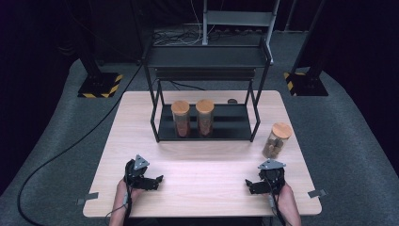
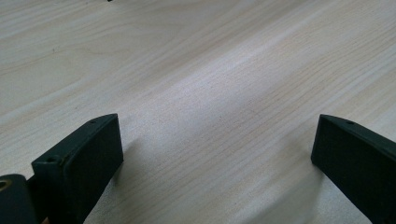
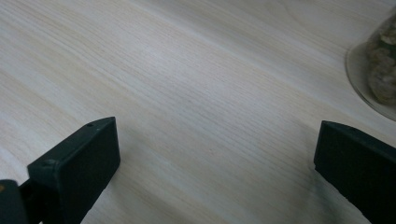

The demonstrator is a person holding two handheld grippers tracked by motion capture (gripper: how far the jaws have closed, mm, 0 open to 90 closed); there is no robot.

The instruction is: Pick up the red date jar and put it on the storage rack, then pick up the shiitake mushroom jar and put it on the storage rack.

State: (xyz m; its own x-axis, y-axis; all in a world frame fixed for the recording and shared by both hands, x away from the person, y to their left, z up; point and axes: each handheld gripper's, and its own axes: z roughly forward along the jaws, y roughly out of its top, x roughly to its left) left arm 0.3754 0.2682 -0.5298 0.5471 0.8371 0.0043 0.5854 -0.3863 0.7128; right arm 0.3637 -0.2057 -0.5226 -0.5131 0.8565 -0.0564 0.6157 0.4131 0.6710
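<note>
While both hands rest near the wooden table's [image 1: 202,160] front edge, the left gripper [image 1: 157,180] and right gripper [image 1: 248,184] have wide, empty jaws. Two cork-lidded jars [image 1: 181,117] stand on a black shelf [image 1: 235,123]; a third jar [image 1: 276,140] stands beside it.

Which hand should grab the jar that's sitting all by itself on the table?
Probably the right gripper. The lone jar stands on the table's right side, just beyond it, and its jaws are open. The left gripper is across the table.
</note>
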